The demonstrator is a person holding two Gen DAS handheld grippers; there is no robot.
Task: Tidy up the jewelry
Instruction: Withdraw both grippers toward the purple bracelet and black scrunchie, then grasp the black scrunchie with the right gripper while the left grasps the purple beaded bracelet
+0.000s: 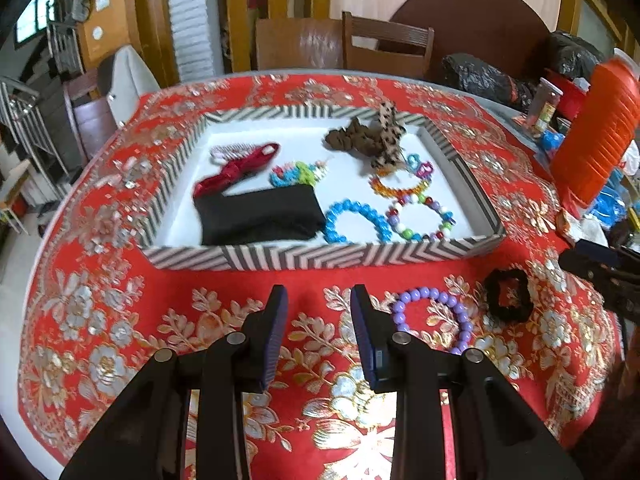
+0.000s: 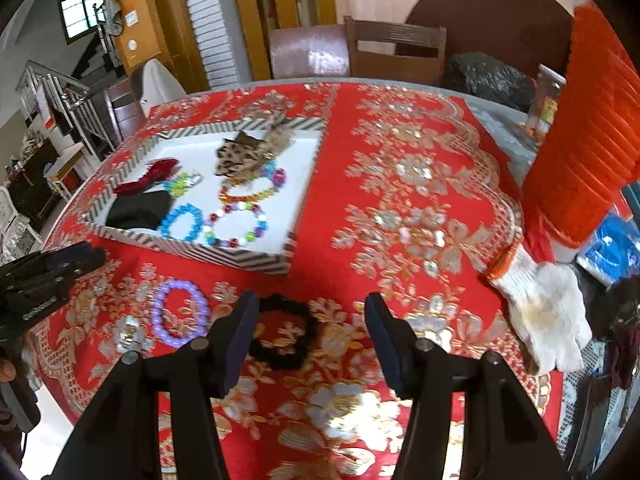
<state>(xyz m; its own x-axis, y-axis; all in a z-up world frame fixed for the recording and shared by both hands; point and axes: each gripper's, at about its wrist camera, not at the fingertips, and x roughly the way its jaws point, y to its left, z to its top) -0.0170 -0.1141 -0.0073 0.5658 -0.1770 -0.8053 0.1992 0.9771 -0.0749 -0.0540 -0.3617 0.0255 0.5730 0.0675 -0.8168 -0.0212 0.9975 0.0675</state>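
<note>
A striped tray on the red tablecloth holds a black cloth, a red band, a blue bead bracelet, a multicolour bracelet, an orange one and leopard scrunchies. Outside it, on the cloth, lie a purple bead bracelet and a black scrunchie. My left gripper is open and empty, just left of the purple bracelet. My right gripper is open and empty, with the black scrunchie between its fingers, toward the left one.
An orange ribbed container stands at the table's right side. A white work glove lies on the cloth to the right. Black bags and chairs are behind the table.
</note>
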